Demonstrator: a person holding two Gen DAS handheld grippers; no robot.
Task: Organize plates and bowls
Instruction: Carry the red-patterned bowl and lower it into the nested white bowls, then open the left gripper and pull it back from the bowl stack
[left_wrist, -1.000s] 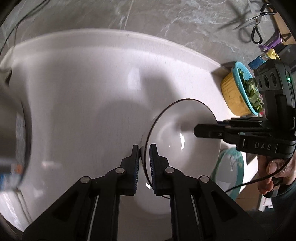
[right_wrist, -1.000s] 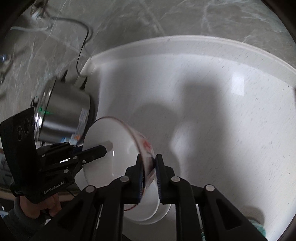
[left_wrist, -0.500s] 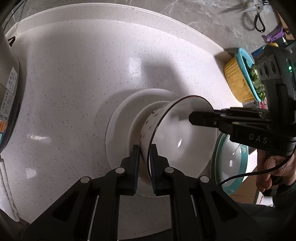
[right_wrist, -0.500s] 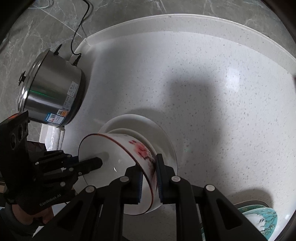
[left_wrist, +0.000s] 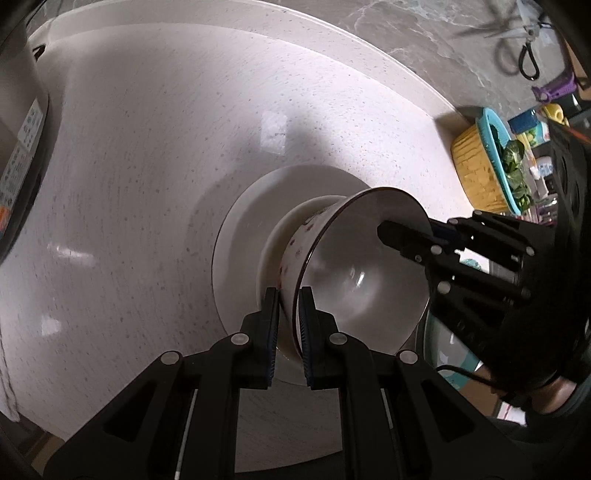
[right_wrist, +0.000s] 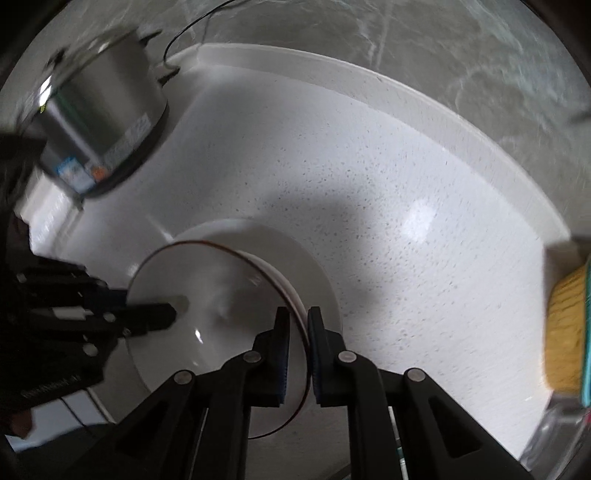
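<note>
Both grippers pinch one bowl by opposite rim edges. Left gripper (left_wrist: 288, 325) is clamped on the bowl (left_wrist: 354, 280) rim at about 6 o'clock of the left wrist view; right gripper (right_wrist: 298, 347) is clamped on the far rim, wall between its pads. Two-sided hold likely to keep the bowl level while lowering it, since the wall is thin, glazed and slippery.

The bowl sits over a plate (left_wrist: 240, 236) near frame centre and seems nested in or just above a second white bowl on that plate; contact cannot be told. Judged step: stacking the bowl on the plate pile.

Bowl: glossy white ceramic, flared, dark thin rim line, small red flower marks outside. Plate: plain white, round, shallow, smooth. Counter (left_wrist: 147, 166): pale speckled stone, polished, raised back edge.

At 10 o'clock in the right wrist view, a steel pot (right_wrist: 103, 122), brushed metal, cylindrical, blurred. At 2 o'clock in the left wrist view, a yellow ribbed basket (left_wrist: 476, 166) with teal rim and greens.
</note>
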